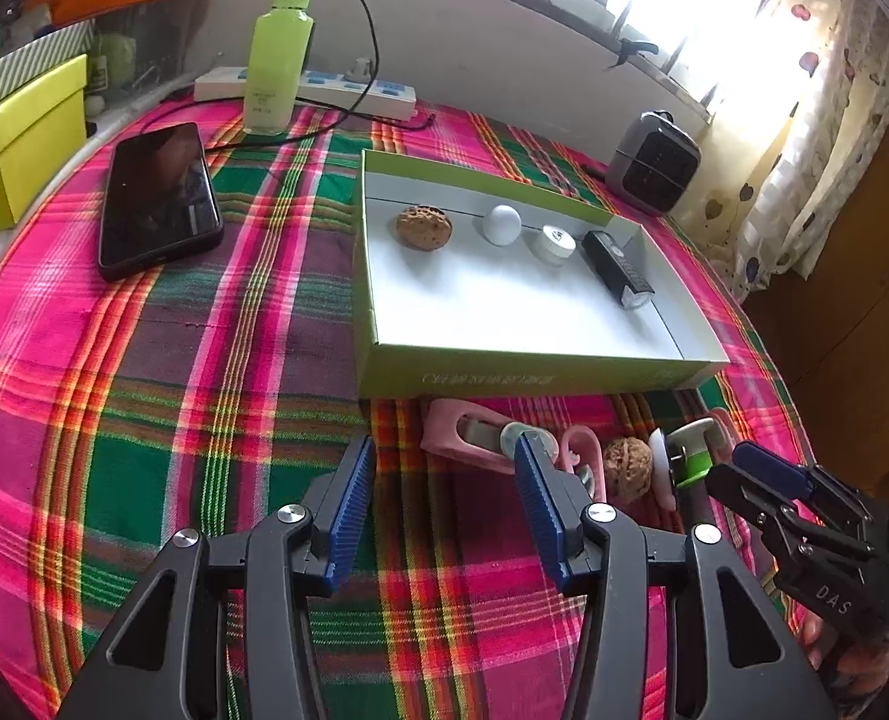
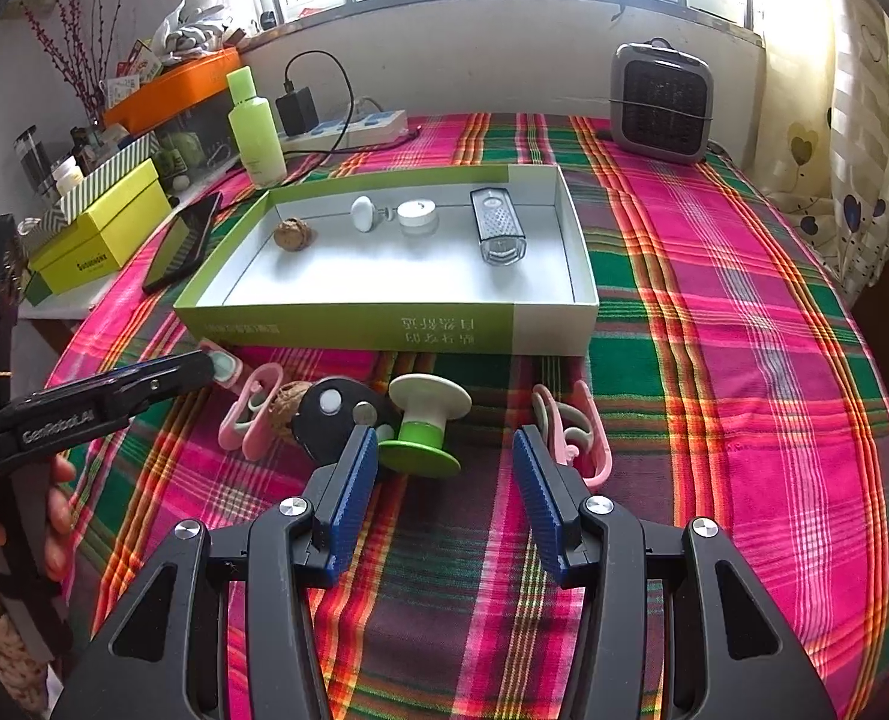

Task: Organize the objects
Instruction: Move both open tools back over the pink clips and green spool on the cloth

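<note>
Lying just beyond both open tongs [image 2: 444, 480], green spool [image 2: 423, 426] untouched.

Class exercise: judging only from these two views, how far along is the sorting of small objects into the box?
Done: a walnut, white knob, small jar and black grater lie in the box. In hand: nothing; the left gripper and right gripper are open. Left: a second walnut, green spool and pink clips on the cloth.

Beyond my work area I see a green bottle [image 1: 279, 51] by a white power strip [image 2: 348, 127], a black phone [image 1: 156, 198], a grey heater [image 2: 660, 103] and a yellow box [image 2: 105, 234].
</note>
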